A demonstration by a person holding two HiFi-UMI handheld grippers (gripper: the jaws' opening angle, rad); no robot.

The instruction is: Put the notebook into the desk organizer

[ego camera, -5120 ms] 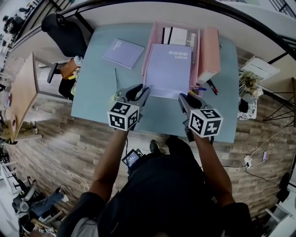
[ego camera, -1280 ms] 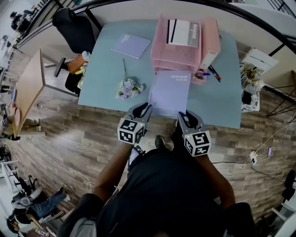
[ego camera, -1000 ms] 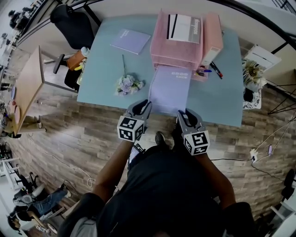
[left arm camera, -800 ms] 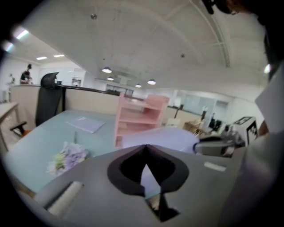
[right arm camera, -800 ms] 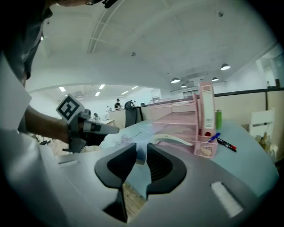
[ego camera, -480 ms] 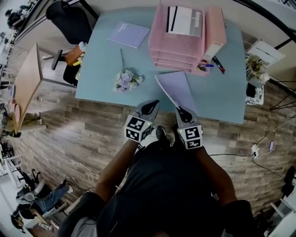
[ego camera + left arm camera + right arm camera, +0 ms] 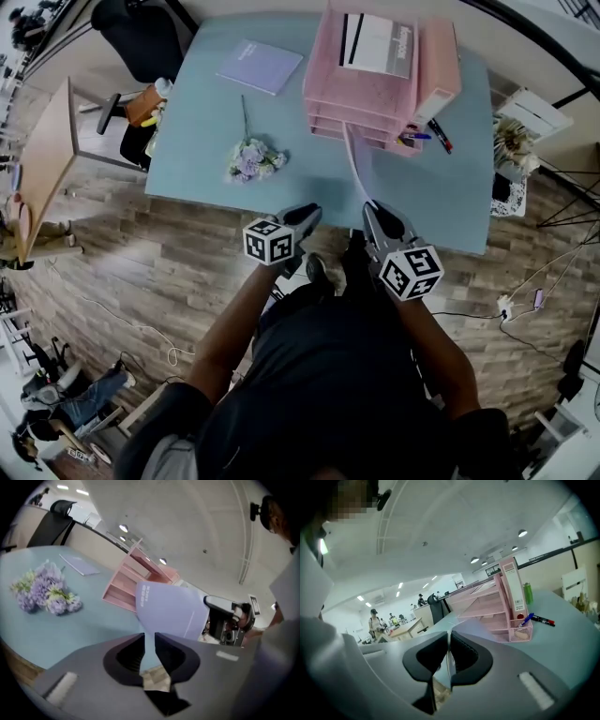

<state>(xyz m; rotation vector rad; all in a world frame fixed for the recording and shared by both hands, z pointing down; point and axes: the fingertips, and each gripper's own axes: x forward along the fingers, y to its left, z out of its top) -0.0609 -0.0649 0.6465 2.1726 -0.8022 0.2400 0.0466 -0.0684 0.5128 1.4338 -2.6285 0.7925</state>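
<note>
The lavender notebook (image 7: 356, 159) stands tilted up on edge above the blue table (image 7: 206, 131), in front of the pink tiered desk organizer (image 7: 361, 94). My right gripper (image 7: 372, 208) is shut on its near corner. In the right gripper view the thin edge runs between the closed jaws (image 7: 449, 644). The left gripper view shows the notebook's cover (image 7: 171, 609) ahead of the jaws, with the right gripper (image 7: 225, 620) clamped on its right side. My left gripper (image 7: 309, 214) hangs left of the notebook, apart from it. It is shut with nothing between its jaws (image 7: 149, 644).
A bunch of pale purple flowers (image 7: 248, 159) lies on the table's left half, and a smaller lavender notebook (image 7: 260, 66) at the far left. A pink file box (image 7: 436, 70) stands right of the organizer, with pens (image 7: 427, 136) in front. A black chair (image 7: 136, 33) stands beyond.
The notebook lay flat before the organizer with both grippers at its near edge. The right gripper has tipped it up on edge. The left gripper has come off it and dropped lower.
</note>
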